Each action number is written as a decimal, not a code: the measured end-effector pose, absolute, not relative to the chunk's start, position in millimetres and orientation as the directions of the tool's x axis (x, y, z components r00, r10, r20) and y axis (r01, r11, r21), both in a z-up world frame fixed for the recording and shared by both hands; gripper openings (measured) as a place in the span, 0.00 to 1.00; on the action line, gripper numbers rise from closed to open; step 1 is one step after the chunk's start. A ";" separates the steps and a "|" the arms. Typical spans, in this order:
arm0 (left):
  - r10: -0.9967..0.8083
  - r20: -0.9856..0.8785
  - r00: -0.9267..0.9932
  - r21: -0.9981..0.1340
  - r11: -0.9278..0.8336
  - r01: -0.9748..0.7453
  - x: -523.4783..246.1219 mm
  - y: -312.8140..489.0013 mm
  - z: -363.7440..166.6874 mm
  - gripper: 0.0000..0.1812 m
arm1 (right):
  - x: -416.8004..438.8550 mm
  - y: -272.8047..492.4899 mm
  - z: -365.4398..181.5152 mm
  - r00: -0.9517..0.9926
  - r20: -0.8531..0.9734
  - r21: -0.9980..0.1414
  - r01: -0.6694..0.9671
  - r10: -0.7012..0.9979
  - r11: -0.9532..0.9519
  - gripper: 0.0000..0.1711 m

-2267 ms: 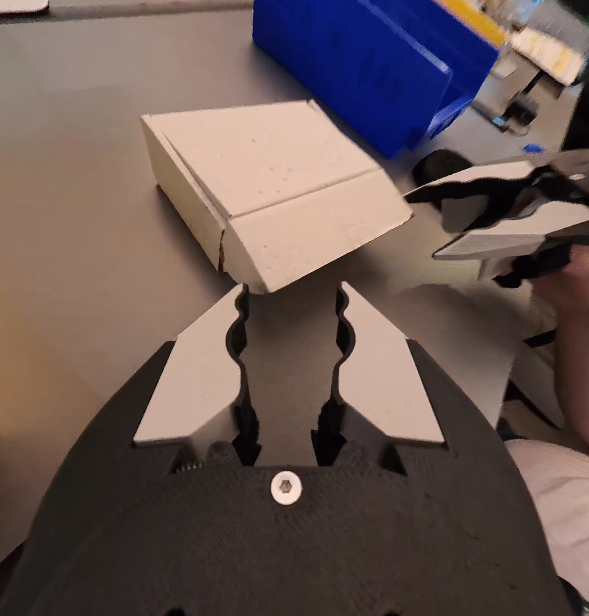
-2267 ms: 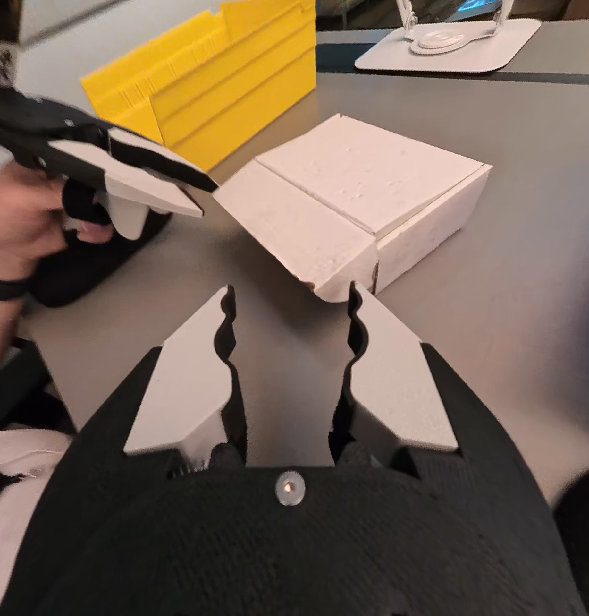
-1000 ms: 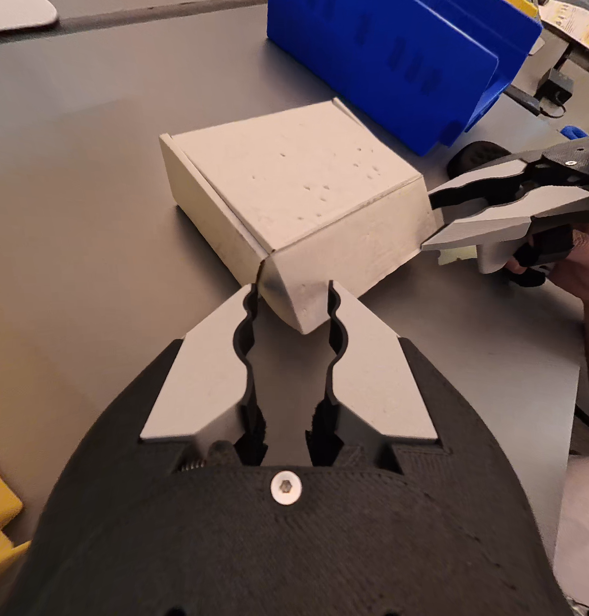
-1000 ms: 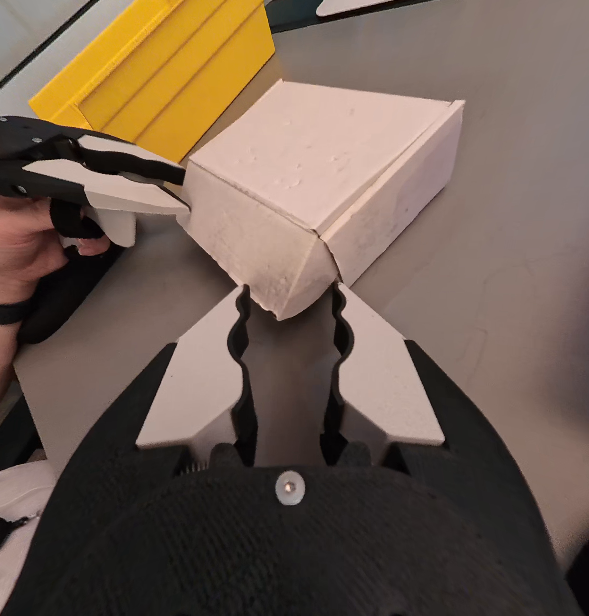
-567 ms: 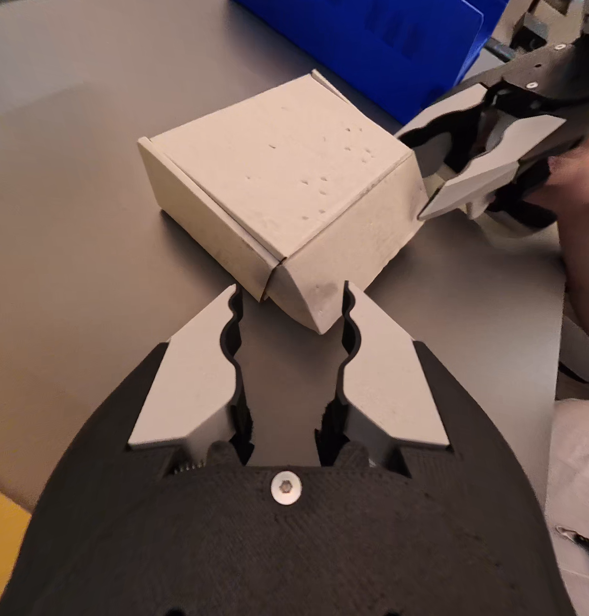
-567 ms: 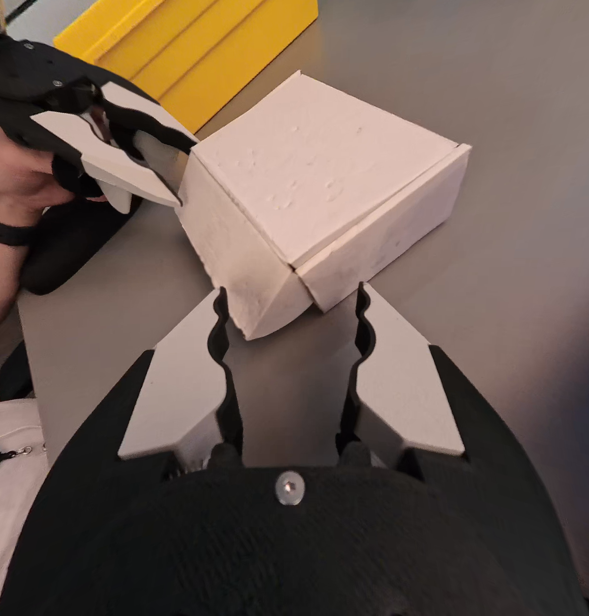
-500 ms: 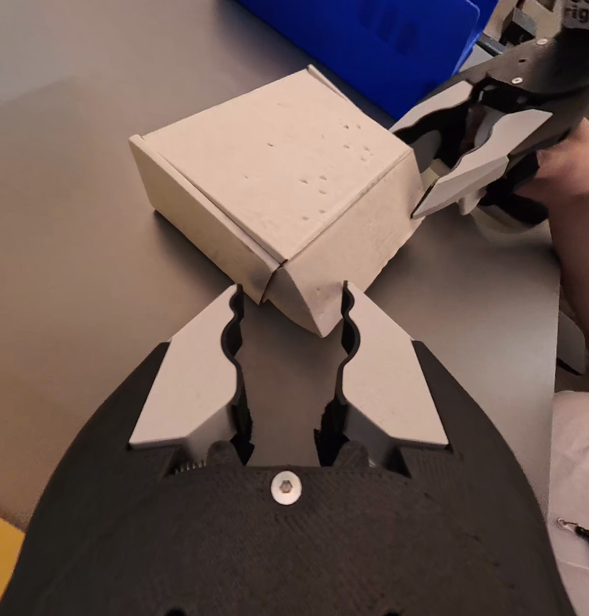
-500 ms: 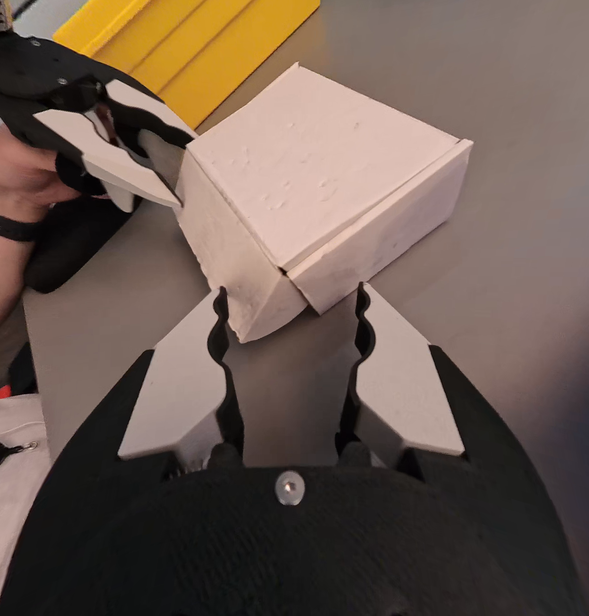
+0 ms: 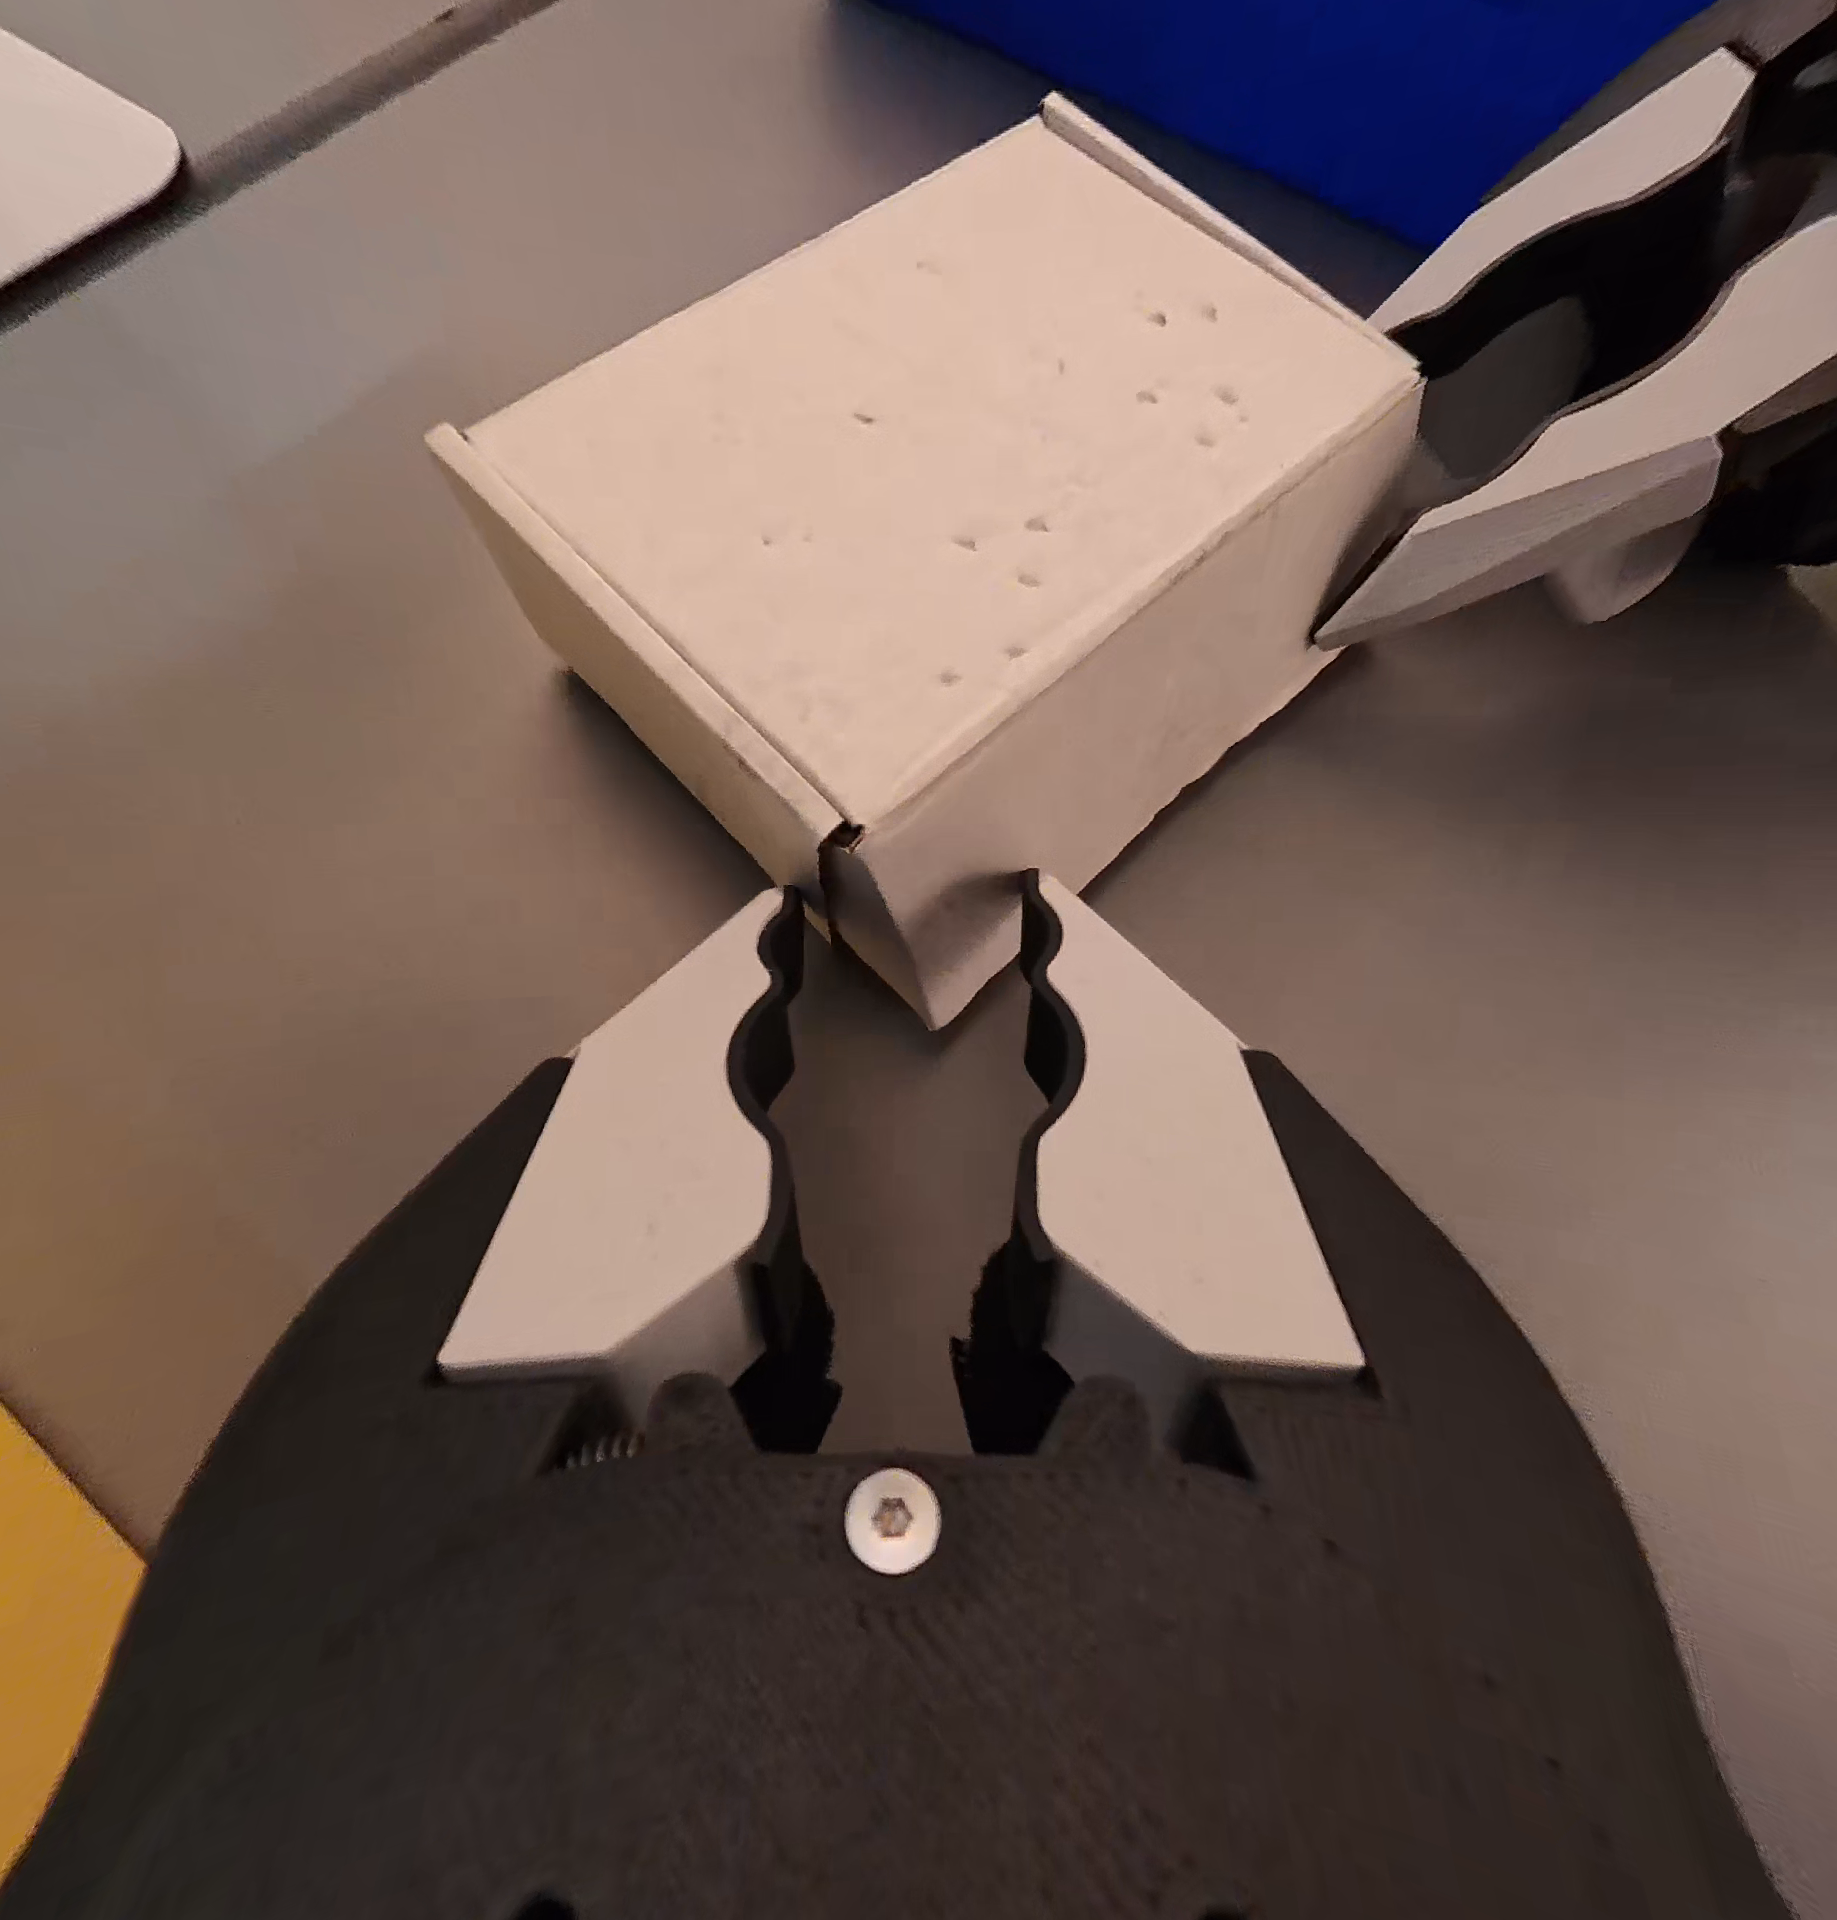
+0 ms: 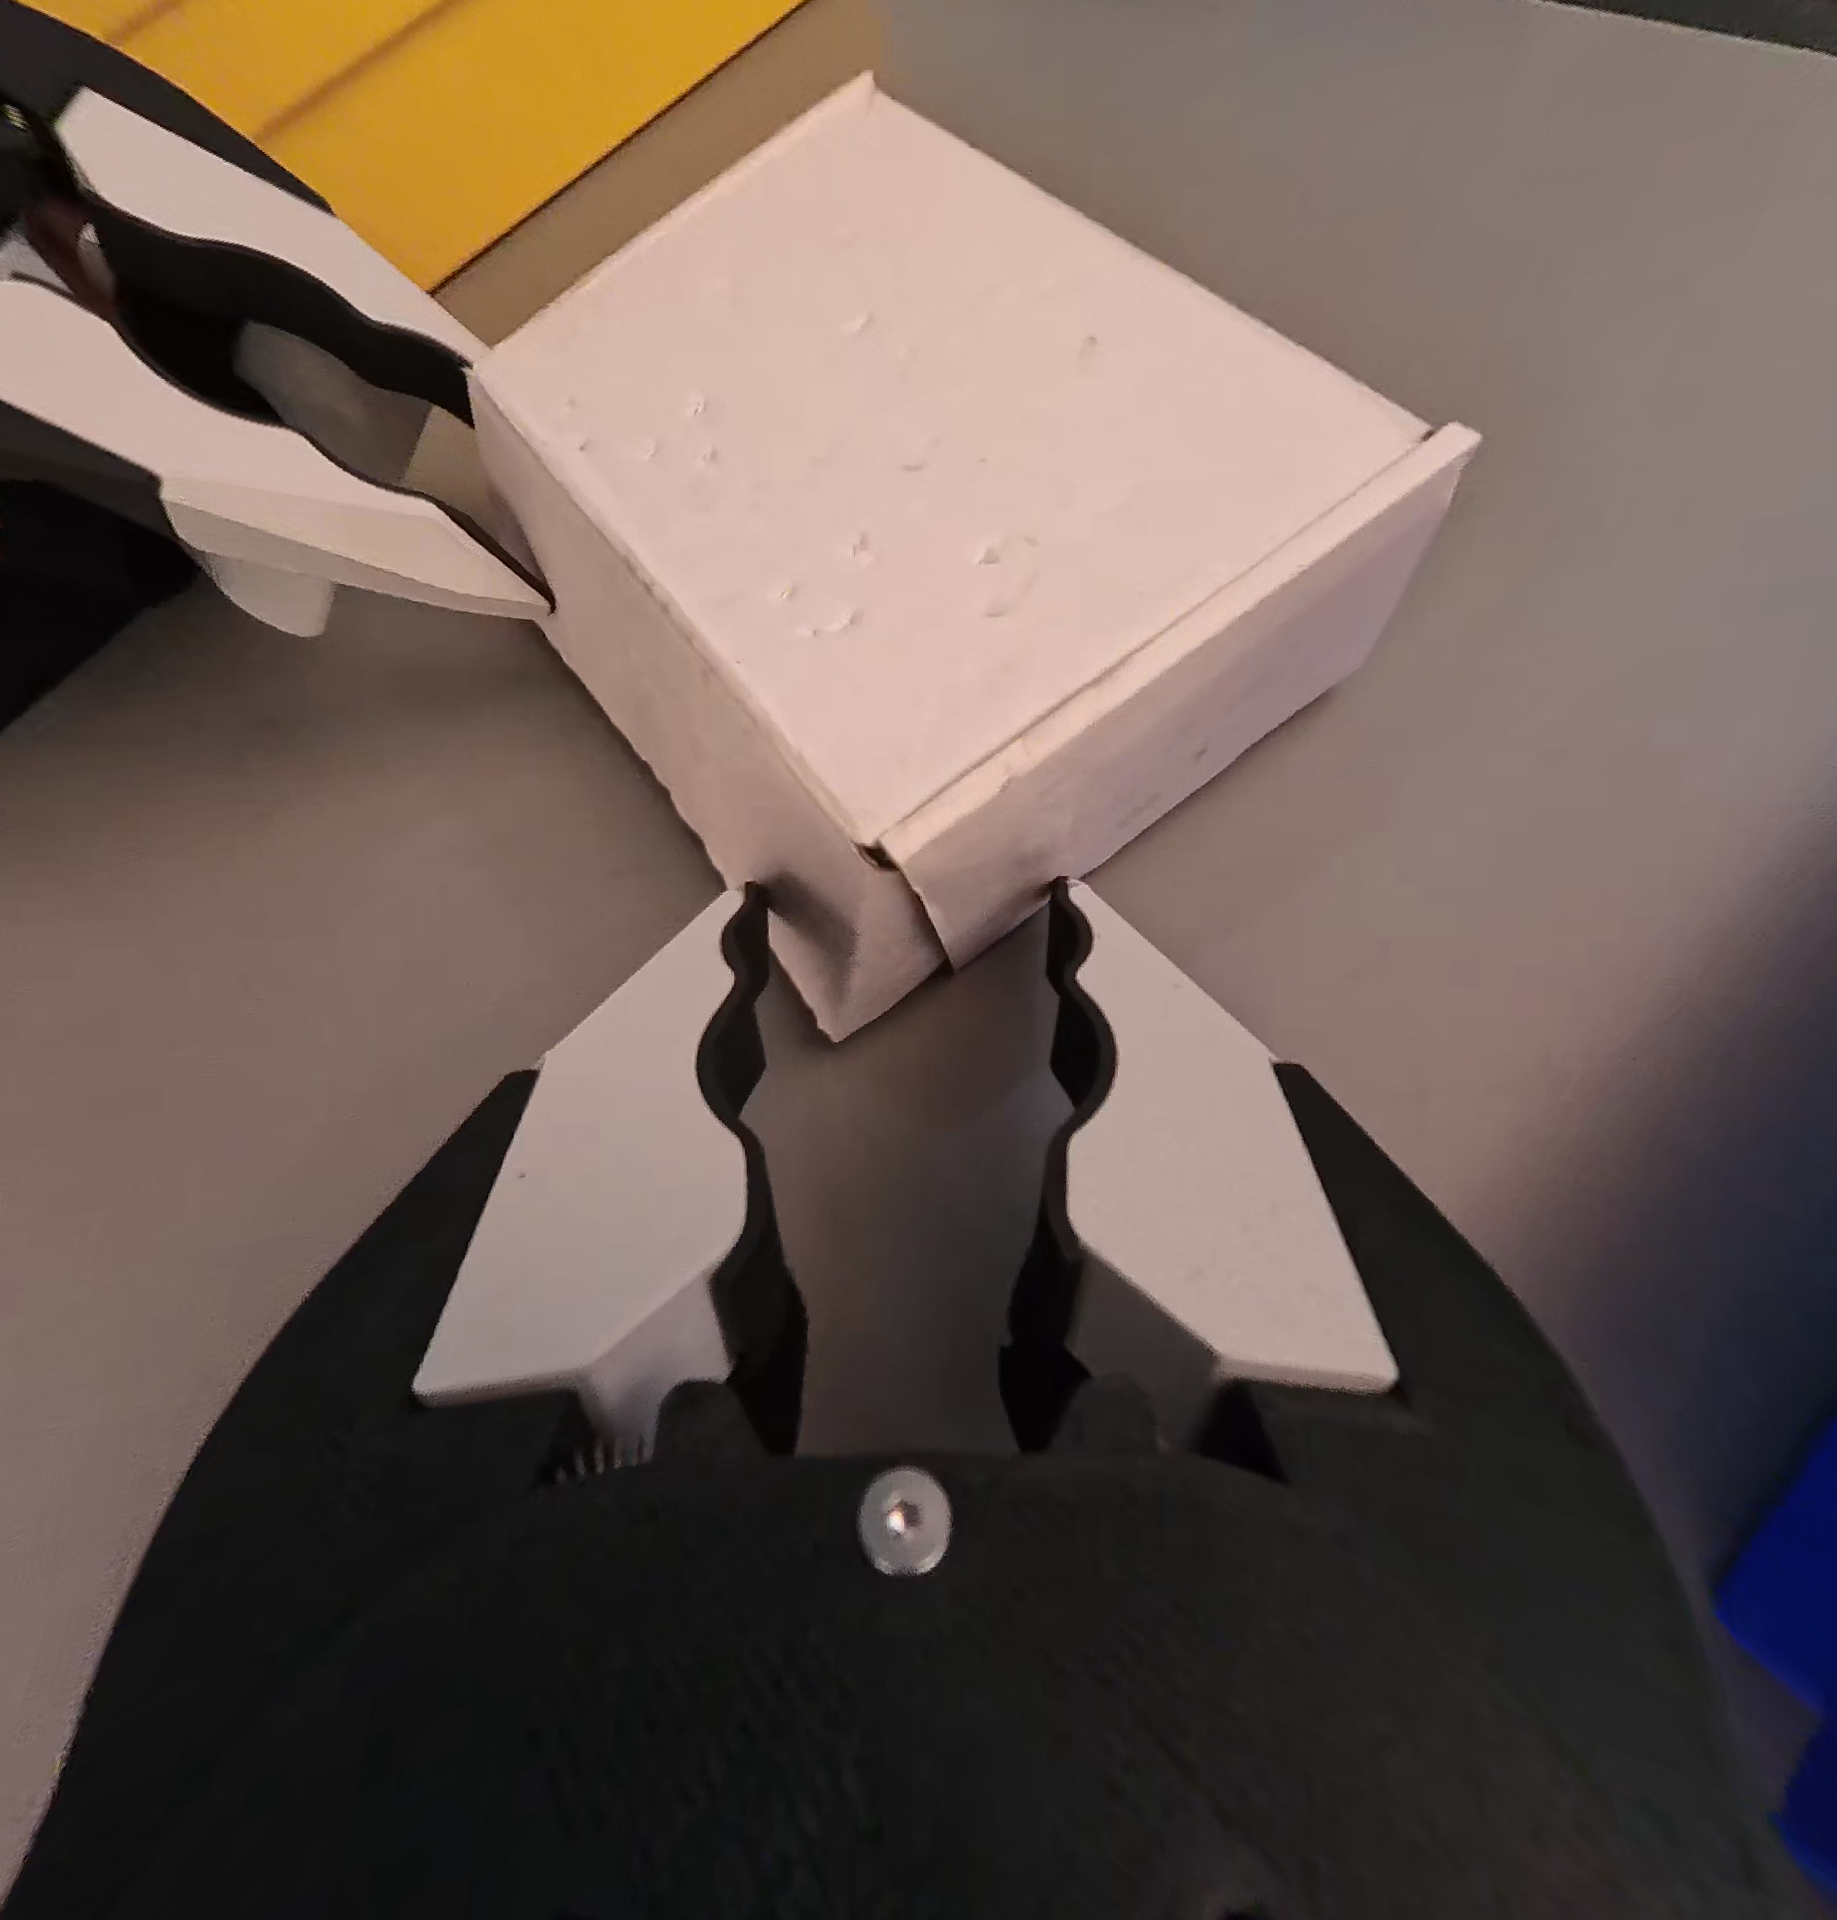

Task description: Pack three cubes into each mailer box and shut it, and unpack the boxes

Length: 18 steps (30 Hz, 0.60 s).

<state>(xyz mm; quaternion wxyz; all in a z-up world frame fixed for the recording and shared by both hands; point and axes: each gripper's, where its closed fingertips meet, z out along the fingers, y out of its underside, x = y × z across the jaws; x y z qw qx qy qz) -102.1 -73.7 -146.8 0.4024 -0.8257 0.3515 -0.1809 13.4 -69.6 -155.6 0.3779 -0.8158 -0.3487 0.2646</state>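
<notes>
A white mailer box (image 9: pixel 924 499) lies shut on the grey table (image 9: pixel 218 727), its lid dotted with small dents. No cubes show. My left gripper (image 9: pixel 912 896) straddles the box's near corner, jaws part closed, and both tips touch the two walls of that corner. My right gripper (image 10: pixel 906 891) holds the neighbouring front corner of the box (image 10: pixel 945 499) the same way. Each gripper also shows in the other's view: the right one (image 9: pixel 1361 483) at the box's right corner, the left one (image 10: pixel 498 499) at its left corner.
A blue bin (image 9: pixel 1309 94) stands behind the box on the right side and shows again in the right wrist view (image 10: pixel 1807 1558). A yellow bin (image 10: pixel 457 104) stands on the left side. A flat white pad (image 9: pixel 41 156) lies far left.
Both grippers' jaws widened half a second ago and have narrowed onto the box's corners again. The box has turned and slid on the table between them.
</notes>
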 end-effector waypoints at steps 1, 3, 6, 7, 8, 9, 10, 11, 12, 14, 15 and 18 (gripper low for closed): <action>-0.725 0.003 0.689 -0.791 -0.423 -0.442 -102.1 -73.2 -146.9 0.22 | 13.5 -68.5 -155.8 0.622 -0.157 -0.801 0.373 0.767 -0.467 0.31; -0.717 -0.008 0.697 -0.792 -0.421 -0.443 -102.2 -71.3 -147.9 0.22 | 13.8 -65.2 -156.7 0.637 -0.127 -0.801 0.385 0.760 -0.458 0.30; -0.706 -0.025 0.708 -0.792 -0.418 -0.445 -102.5 -69.7 -148.3 0.22 | 13.2 -63.3 -156.5 0.645 -0.116 -0.799 0.391 0.755 -0.457 0.30; -0.706 -0.028 0.708 -0.791 -0.417 -0.447 -102.8 -71.6 -148.4 0.22 | 12.9 -64.6 -156.6 0.639 -0.130 -0.801 0.383 0.758 -0.460 0.30; -0.710 -0.039 0.703 -0.787 -0.412 -0.460 -103.4 -75.3 -148.5 0.22 | 12.3 -67.9 -157.6 0.629 -0.154 -0.800 0.373 0.762 -0.470 0.29; -0.719 -0.057 0.693 -0.783 -0.398 -0.478 -103.5 -80.4 -147.7 0.22 | 12.3 -72.8 -159.1 0.615 -0.176 -0.795 0.372 0.769 -0.479 0.29; -0.732 -0.077 0.677 -0.779 -0.380 -0.499 -102.5 -86.0 -147.1 0.22 | 13.7 -77.5 -160.0 0.604 -0.184 -0.789 0.379 0.775 -0.483 0.29; -0.746 -0.098 0.658 -0.776 -0.357 -0.520 -100.7 -91.0 -146.9 0.22 | 15.7 -81.5 -160.5 0.595 -0.176 -0.787 0.393 0.784 -0.475 0.30; -0.761 -0.116 0.639 -0.773 -0.335 -0.539 -98.1 -95.1 -146.9 0.21 | 18.2 -85.0 -160.8 0.584 -0.153 -0.785 0.418 0.797 -0.457 0.32; -0.781 -0.137 0.609 -0.762 -0.310 -0.569 -93.5 -99.6 -148.1 0.19 | 27.2 -82.0 -158.6 0.583 -0.055 -0.774 0.488 0.811 -0.403 0.40; -0.781 -0.150 0.606 -0.756 -0.304 -0.579 -93.5 -99.0 -148.6 0.19 | 31.2 -74.5 -151.1 0.591 0.007 -0.779 0.509 0.807 -0.366 0.44; -0.750 -0.168 0.640 -0.735 -0.337 -0.588 -101.9 -89.5 -152.1 0.19 | 19.6 -60.6 -113.3 0.530 0.085 -0.812 0.527 0.844 -0.250 0.60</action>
